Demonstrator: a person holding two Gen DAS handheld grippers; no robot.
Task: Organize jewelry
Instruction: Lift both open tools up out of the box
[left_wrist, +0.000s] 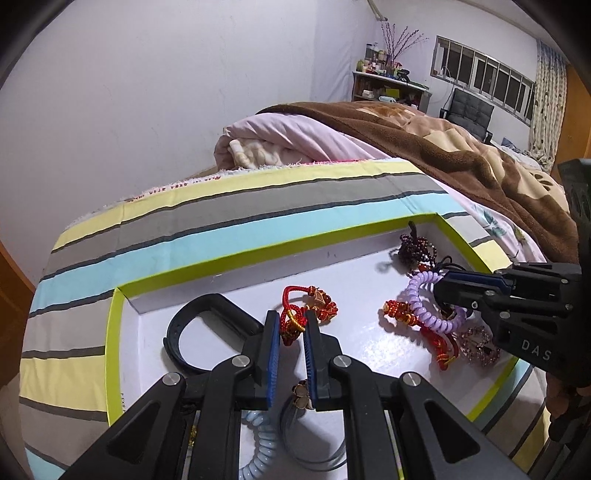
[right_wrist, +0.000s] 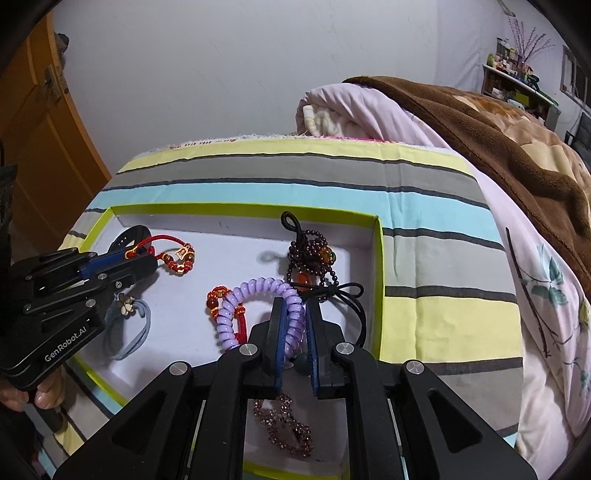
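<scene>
A white tray with a green rim (left_wrist: 236, 258) (right_wrist: 380, 277) lies on a striped cloth and holds several pieces of jewelry. My left gripper (left_wrist: 291, 325) (right_wrist: 147, 258) is shut on the knot of a red cord bracelet (left_wrist: 295, 295) (right_wrist: 166, 242), beside a black band (left_wrist: 207, 306). My right gripper (right_wrist: 295, 306) (left_wrist: 441, 291) straddles a purple spiral hair tie (right_wrist: 258, 288) (left_wrist: 417, 295). A slight gap shows at its right pad, so it reads as open. The tie rests on a red bead bracelet (right_wrist: 216, 295) (left_wrist: 397, 312).
Also in the tray are a dark bead strand (right_wrist: 310, 251), a rhinestone piece (right_wrist: 288, 424), a grey-blue tie with a flower (right_wrist: 129, 332) and a pale blue spiral tie (left_wrist: 264, 439). Rolled bedding and a brown blanket (left_wrist: 461, 155) lie behind. A wooden door (right_wrist: 40, 140) stands on the left.
</scene>
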